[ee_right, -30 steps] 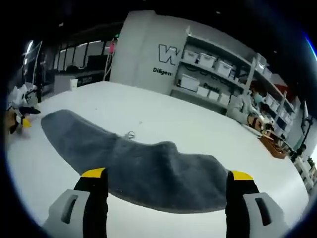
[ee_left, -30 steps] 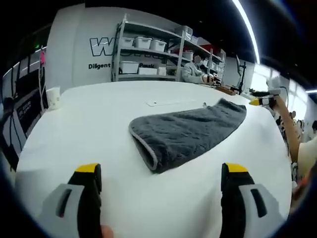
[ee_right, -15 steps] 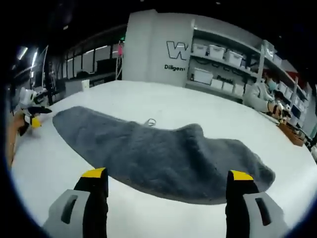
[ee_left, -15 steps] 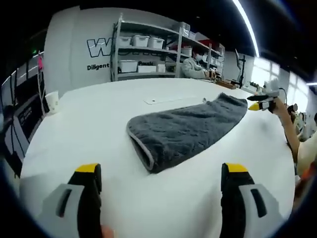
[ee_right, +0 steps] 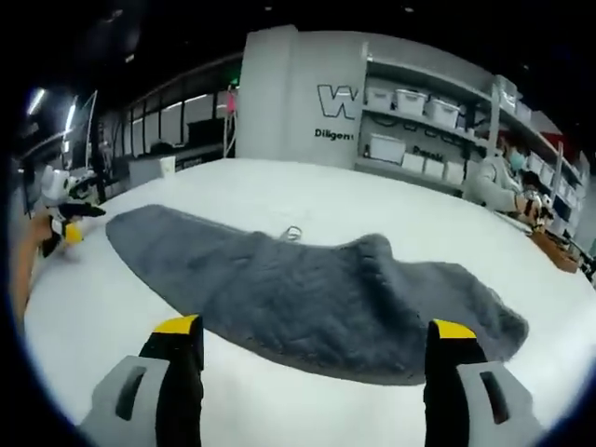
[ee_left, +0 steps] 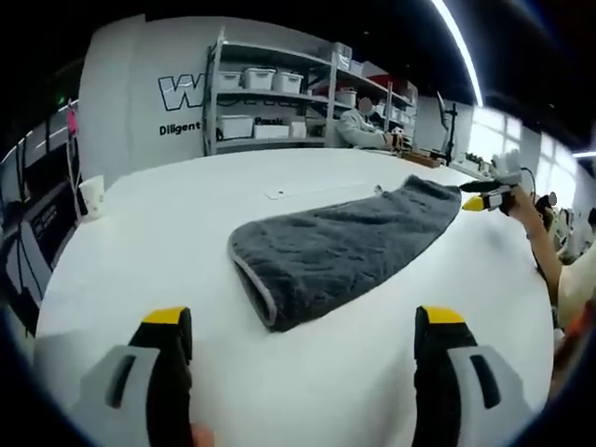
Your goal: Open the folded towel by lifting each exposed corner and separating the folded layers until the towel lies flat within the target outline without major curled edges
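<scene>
A dark grey folded towel (ee_left: 340,245) lies on the white table (ee_left: 168,242), its folded edge with pale trim turned toward my left gripper (ee_left: 303,335). That gripper is open, hovering short of the towel with nothing between its jaws. In the right gripper view the same towel (ee_right: 307,293) stretches across the table, and my right gripper (ee_right: 317,340) stands open just before its near edge. The right gripper (ee_left: 484,194) also appears at the towel's far end in the left gripper view. The left gripper (ee_right: 60,219) shows at the left of the right gripper view.
A white cup (ee_left: 93,197) stands near the table's left edge. A thin outline mark (ee_left: 307,190) runs on the table behind the towel. Metal shelves with white bins (ee_left: 270,102) stand behind, and a person (ee_left: 358,130) sits at a bench beyond.
Both cameras have drifted slightly; the towel sits a little lower and closer in the right gripper view. The towel itself has not moved, and both grippers stay open.
</scene>
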A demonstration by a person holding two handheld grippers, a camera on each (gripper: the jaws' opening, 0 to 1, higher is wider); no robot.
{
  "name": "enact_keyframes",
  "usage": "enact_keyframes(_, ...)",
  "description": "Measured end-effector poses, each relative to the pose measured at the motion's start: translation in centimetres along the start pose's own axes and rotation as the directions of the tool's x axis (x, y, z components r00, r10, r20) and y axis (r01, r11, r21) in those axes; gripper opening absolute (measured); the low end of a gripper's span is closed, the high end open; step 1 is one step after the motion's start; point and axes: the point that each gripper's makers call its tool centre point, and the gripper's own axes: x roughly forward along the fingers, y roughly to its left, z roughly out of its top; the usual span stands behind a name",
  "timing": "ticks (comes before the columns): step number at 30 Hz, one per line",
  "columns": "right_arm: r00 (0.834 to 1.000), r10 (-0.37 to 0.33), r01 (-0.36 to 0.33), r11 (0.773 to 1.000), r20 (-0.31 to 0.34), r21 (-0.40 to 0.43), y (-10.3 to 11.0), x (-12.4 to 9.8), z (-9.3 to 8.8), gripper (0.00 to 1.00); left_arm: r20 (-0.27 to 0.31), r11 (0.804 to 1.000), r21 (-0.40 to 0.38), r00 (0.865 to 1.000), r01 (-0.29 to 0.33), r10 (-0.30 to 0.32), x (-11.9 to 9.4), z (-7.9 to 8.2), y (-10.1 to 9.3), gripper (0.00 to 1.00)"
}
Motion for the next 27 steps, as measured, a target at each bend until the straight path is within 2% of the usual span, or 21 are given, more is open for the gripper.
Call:
enact_keyframes(3,1.0,0.01,-0.01,1.0,-0.002,-0.002,0.2,0.0,0.0,0.99,0.007,1.0,-0.001,1.0,-0.003,0.003,-0.2,0.2,0.1,0.98)
enact_keyframes(7,0.999,0.009,-0.009,1.0,0.042,0.002,0.3,-0.3,0.8,0.97,0.017,1.0,-0.003,1.0,-0.012,0.012,-0.2,0.4,0.3,0.98)
enact_keyframes(11,1.0,0.018,-0.018,1.0,0.02,0.003,0.6,0.1,0.3,0.96,0.016,1.0,-0.015,1.0,-0.01,0.01,-0.1,0.4,0.4,0.97)
enact_keyframes(12,1.0,0.019,-0.02,1.0,0.021,0.004,0.6,0.1,0.3,0.96,0.02,1.0,-0.022,1.0,-0.017,0.018,-0.1,0.4,0.5,0.97)
enact_keyframes(14,0.999,0.029,-0.029,1.0,0.034,0.005,1.2,0.2,0.5,0.96,0.015,0.998,-0.014,0.997,-0.069,0.069,0.0,0.2,1.5,0.97)
enact_keyframes(19,0.997,0.071,-0.071,0.997,0.029,-0.001,2.2,0.4,0.5,0.96,0.007,0.996,-0.053,0.997,-0.078,0.078,0.4,0.1,2.0,0.96)
enact_keyframes(22,0.997,0.071,-0.071,0.997,0.042,0.003,2.1,0.2,0.7,0.96,0.011,0.993,-0.035,0.994,-0.111,0.111,0.5,1.1,2.3,0.96)
enact_keyframes(25,0.997,0.072,-0.073,0.997,0.042,0.012,1.9,0.1,0.7,0.96,0.041,0.994,-0.045,0.994,-0.1,0.102,0.9,2.7,2.4,0.89)
enact_keyframes(27,0.996,0.077,-0.078,0.997,0.049,0.021,1.7,-0.1,0.8,0.96,0.083,0.995,-0.052,0.993,-0.081,0.086,1.3,4.0,2.2,0.84)
